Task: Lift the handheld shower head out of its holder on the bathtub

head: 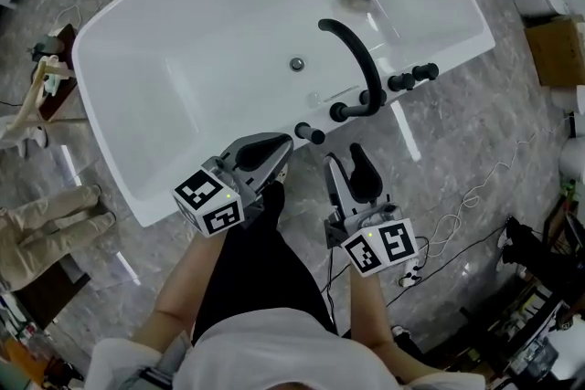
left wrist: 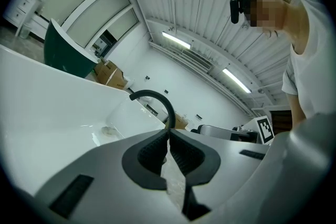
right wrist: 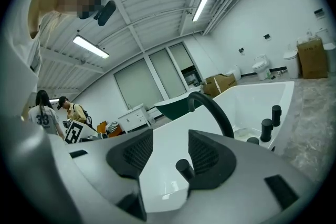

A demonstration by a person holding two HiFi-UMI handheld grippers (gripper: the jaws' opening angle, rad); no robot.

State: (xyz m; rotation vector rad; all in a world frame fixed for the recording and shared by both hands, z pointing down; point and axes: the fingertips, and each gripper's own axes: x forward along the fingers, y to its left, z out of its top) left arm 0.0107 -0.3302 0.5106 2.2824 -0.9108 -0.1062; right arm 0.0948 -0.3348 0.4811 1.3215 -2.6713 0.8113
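Jaws touch on left gripper (left wrist: 168,132), gape on right gripper (right wrist: 170,139), beside glossy white bathtub (head: 183,59)

slim black handheld shower head (head: 310,134), a short cylinder seated in the near rim of the glossy white bathtub (head: 123,137)

Cardboard box (head: 556,50) at right — white cable (head: 474,194) across grey marble floor (head: 475,114); dark-green tub (left wrist: 68,57) beyond

Grey marble floor (head: 457,137) carries white bathtub (head: 210,32), cardboard box (head: 555,50), loose white cable (head: 466,201); tub rim holds black spout (head: 352,50), knobs (head: 413,76)
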